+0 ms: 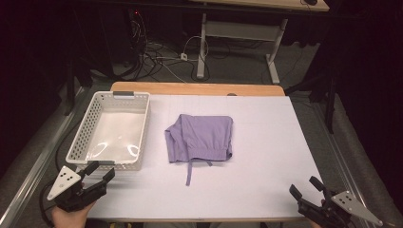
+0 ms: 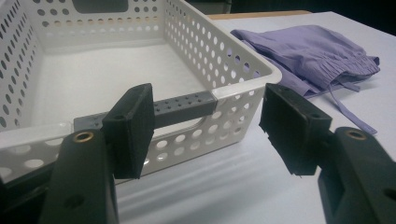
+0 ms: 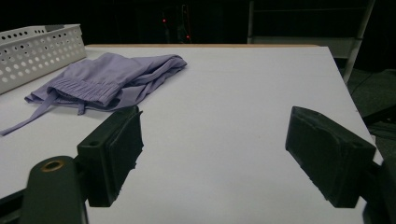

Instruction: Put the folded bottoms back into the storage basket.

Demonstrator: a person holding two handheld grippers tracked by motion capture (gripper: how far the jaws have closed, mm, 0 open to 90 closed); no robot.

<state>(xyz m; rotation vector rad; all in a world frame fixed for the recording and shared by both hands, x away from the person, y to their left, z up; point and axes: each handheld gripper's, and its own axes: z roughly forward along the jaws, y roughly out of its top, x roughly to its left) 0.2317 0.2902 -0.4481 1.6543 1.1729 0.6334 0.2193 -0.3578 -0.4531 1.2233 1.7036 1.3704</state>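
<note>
A folded pair of purple shorts (image 1: pixel 199 137) lies in the middle of the white table (image 1: pixel 266 142), its drawstring (image 1: pixel 189 172) trailing toward the front edge. A white perforated basket (image 1: pixel 114 130) stands empty at the left. My left gripper (image 1: pixel 100 172) is open at the front left corner, just in front of the basket's near wall. The left gripper view has the basket (image 2: pixel 224 70) close ahead and the shorts (image 2: pixel 313 56) beyond it to the right. My right gripper (image 1: pixel 305 186) is open at the front right corner, holding nothing. The shorts (image 3: pixel 107 79) lie far left in its view.
The table's wooden back edge (image 1: pixel 199 88) borders a dark floor with cables (image 1: pixel 157 57) and the legs of another desk (image 1: pixel 237 42). Bare white tabletop (image 3: pixel 224 107) stretches between my right gripper and the shorts.
</note>
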